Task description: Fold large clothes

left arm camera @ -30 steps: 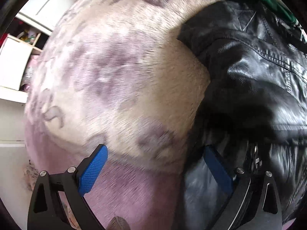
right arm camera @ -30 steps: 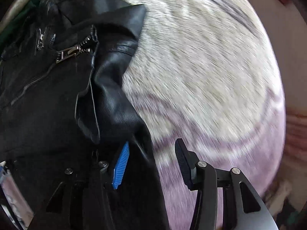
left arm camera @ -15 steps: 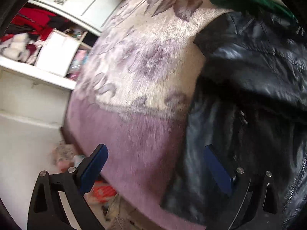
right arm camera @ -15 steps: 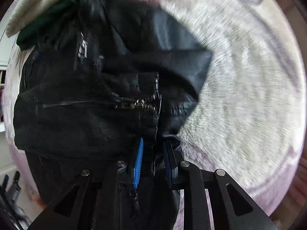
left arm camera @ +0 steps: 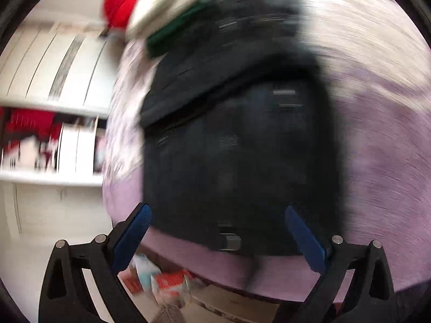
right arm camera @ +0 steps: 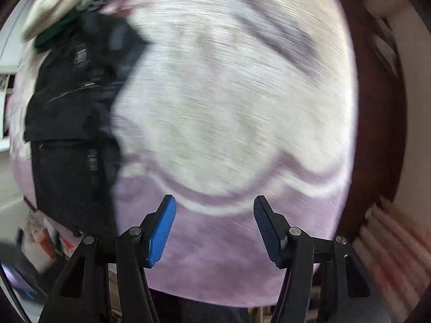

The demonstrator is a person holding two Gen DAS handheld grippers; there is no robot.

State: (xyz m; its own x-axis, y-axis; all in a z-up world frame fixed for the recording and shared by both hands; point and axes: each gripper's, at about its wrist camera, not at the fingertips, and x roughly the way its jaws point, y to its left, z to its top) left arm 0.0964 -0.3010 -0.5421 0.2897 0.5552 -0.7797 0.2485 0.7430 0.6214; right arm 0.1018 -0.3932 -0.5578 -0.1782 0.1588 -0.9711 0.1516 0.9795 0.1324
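A black leather jacket [left arm camera: 237,148] lies folded into a rough rectangle on a pink and cream floral blanket [left arm camera: 382,148]. My left gripper [left arm camera: 218,212] hangs open above the jacket's near edge, its blue pads clear of the leather. In the right wrist view the jacket [right arm camera: 72,140] sits at the left. My right gripper [right arm camera: 214,202] is over bare blanket [right arm camera: 229,107] to the jacket's right; its jaws are opening and nothing is between them. Both views are blurred by motion.
Red, cream and green clothes [left arm camera: 161,8] are piled beyond the jacket. White shelves and cabinets [left arm camera: 48,140] stand left of the bed, with clutter [left arm camera: 167,277] on the floor by its near edge. A dark wooden bed frame [right arm camera: 377,140] runs along the right.
My right gripper let go of the jacket's edge and swung right over bare blanket. My left gripper pulled back and swung over the jacket. The jacket now lies folded narrower.
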